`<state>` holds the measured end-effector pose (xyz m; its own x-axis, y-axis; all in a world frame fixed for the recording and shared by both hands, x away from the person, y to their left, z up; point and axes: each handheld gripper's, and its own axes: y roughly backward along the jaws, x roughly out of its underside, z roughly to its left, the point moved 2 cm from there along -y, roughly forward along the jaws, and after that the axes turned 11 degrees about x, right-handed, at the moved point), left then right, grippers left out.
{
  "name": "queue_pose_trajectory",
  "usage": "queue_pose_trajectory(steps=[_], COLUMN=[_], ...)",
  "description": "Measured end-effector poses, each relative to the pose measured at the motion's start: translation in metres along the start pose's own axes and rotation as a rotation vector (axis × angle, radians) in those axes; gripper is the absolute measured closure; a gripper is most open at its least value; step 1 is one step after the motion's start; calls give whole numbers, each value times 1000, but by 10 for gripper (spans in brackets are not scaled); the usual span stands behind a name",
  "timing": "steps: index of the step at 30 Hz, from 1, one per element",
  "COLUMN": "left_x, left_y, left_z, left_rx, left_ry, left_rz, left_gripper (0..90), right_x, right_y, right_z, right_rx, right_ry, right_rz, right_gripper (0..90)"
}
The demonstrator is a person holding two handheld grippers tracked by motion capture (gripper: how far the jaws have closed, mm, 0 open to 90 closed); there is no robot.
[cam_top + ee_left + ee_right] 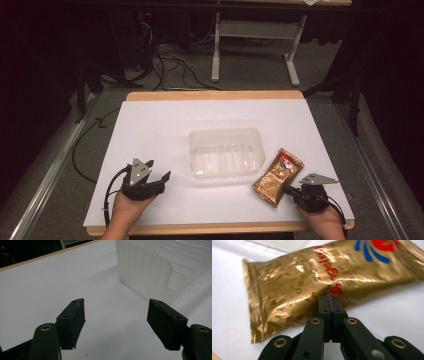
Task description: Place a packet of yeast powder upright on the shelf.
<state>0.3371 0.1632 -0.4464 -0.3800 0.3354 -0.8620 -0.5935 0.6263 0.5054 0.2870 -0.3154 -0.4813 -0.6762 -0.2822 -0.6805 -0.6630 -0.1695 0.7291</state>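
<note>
Right hand-held gripper [329, 298] pinches the gold snack packet [312, 287] edge, beside clear tray [226, 152]

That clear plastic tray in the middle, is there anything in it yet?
Empty. In the high view the clear plastic tray shows only its own ribbed bottom, and the gold snack packet lies outside it on the white table.

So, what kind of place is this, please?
Probably a lab or a recording room, not a home. A small table covered with white paper stands on grey carpet, loose black cables lie on the floor behind it, and a white metal frame stands further back against dark surroundings.
</note>
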Motion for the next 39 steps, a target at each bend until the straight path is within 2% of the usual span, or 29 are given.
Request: queue_pose_trajectory(steps=[2, 6, 7, 9, 11, 12, 15, 17, 21, 22, 25, 27, 28, 29, 30, 31, 32, 33, 35, 37, 38, 39], left_x=[1, 2, 3, 4, 8, 8, 13, 15, 22, 22, 27, 28, 29, 30, 30, 31, 31, 31, 31, 31, 31, 30], left_y=[2, 5, 7, 8, 13, 13, 23, 26, 37, 37, 43, 45, 46, 47, 47, 47, 48, 47, 47, 45, 45, 44], left_z=[1, 3, 4, 4, 5, 5, 8, 8, 11, 11, 13, 13, 13, 14, 14, 13, 13, 13, 13, 12, 12, 11], left_rx=[-8, -18, -19, -22, -19, -19, -26, -33, -61, -61, -75, -77, -81, -83, -83, -85, -86, -85, -84, -80, -80, -76], left_ry=[8, 15, 19, 25, 31, 31, 52, 58, 74, 74, 92, 96, 100, 102, 102, 103, 104, 105, 103, 95, 95, 89], left_rz=[-7, -15, -19, -21, -18, -18, -22, -27, -21, -21, -25, -23, -25, -21, -21, -21, -21, -20, -18, -11, -11, -7], left_gripper=[310, 308, 306, 306, 301, 299, 296, 296, 296, 296, 296, 295, 296, 296, 296, 295, 295, 296, 296, 296, 296, 296], right_x=[-2, -6, -7, -7, -9, -9, -16, -18, -27, -27, -31, -31, -31, -30, -30, -27, -27, -25, -24, -21, -21, -20], right_y=[-1, 7, 10, 10, 12, 12, 6, 4, -8, -8, -17, -18, -20, -24, -24, -29, -29, -33, -34, -35, -35, -37], right_z=[4, -4, -13, -17, -36, -36, -54, -57, -71, -71, -80, -82, -85, -91, -91, -97, -97, -100, -102, -106, -106, -106], right_rx=[-8, 7, 27, 37, 78, 78, 104, 108, 113, 113, 95, 94, 77, 35, 35, 4, 4, -27, -33, -74, -74, -112], right_ry=[18, -21, -62, -73, -130, -130, -190, -188, -247, -247, -294, -309, -344, -403, -403, -445, -445, -481, -494, -542, -542, -562], right_rz=[-8, -65, -90, -96, -129, -129, -163, -168, -180, -180, -179, -177, -175, -165, -165, -149, -149, -131, -127, -128, -128, -114], right_gripper=[900, 900, 900, 900, 900, 900, 900, 897, 830, 830, 719, 698, 665, 603, 603, 550, 550, 508, 495, 452, 452, 438])
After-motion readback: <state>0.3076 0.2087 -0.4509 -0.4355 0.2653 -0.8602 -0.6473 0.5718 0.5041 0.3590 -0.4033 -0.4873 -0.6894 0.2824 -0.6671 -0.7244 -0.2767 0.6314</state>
